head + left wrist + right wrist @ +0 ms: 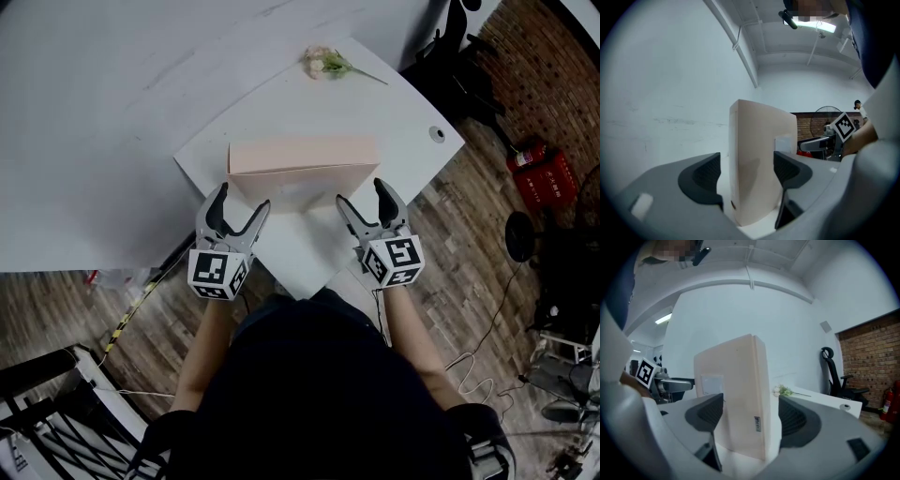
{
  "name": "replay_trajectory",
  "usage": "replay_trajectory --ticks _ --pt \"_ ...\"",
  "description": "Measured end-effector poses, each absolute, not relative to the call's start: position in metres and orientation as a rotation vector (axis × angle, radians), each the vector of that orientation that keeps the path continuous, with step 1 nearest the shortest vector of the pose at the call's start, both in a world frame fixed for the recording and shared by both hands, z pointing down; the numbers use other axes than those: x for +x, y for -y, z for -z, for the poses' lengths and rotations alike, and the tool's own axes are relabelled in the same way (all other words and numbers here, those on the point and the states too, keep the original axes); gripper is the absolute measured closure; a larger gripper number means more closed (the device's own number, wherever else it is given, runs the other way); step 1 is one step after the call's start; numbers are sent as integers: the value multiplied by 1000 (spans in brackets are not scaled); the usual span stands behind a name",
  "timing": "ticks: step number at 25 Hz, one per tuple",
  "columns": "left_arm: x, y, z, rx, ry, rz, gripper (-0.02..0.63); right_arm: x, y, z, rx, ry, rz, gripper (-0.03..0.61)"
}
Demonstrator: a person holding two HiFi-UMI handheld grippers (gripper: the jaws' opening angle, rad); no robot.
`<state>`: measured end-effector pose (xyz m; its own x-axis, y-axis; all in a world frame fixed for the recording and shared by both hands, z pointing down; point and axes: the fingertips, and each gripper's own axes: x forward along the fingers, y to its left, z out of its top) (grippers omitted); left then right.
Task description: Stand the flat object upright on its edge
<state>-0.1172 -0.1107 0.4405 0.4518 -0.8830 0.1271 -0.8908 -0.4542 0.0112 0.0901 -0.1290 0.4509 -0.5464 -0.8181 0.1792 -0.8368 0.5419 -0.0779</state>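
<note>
Grippers sit low in the centre of the head view: the left gripper (244, 199) and the right gripper (361, 192). Each has its jaws apart around one end of the pink box (300, 169), and the pads do not press it. The box stands upright on its long edge, mid-frame, on the white table (394, 122). Behind it, near the top, lies a small flower (323, 62). A round grommet (438, 133) is at the table's right corner. Further right on the wooden floor (450, 234) lies a red fire extinguisher (542, 173).
</note>
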Motion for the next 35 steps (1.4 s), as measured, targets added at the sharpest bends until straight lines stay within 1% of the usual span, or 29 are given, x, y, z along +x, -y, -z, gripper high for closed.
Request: replay_trajectory --ticks 2,3,4,6,7,10,15,19,23,35 --pt "-126 103 -438 2562 1688 -136 343 95 123 -453 1472 2630 -228 204" --pt "-128 98 -435 2551 1725 -137 399 97 118 -451 1489 2619 -208 269" --pt "-128 93 -429 2551 1756 -147 457 97 114 -447 1508 2610 -183 391" --pt "-121 85 -415 2564 1813 -202 572 95 106 -431 1547 2601 -141 500" --pt "-117 83 -407 2571 1834 -237 601 91 103 -419 1562 2602 -124 523" --pt "-104 77 -374 2578 1865 -258 603 76 96 -375 1594 2605 -44 549" --pt "-95 73 -296 2601 1931 -121 603 66 92 -294 1655 2628 104 555" --pt "-99 74 -249 2627 1964 1 603 72 92 -252 1707 2647 172 563" --pt "-100 74 -231 2611 1985 36 603 78 95 -240 1731 2633 204 566" --pt "-99 76 -234 2592 1998 18 603 80 96 -241 1710 2651 194 566"
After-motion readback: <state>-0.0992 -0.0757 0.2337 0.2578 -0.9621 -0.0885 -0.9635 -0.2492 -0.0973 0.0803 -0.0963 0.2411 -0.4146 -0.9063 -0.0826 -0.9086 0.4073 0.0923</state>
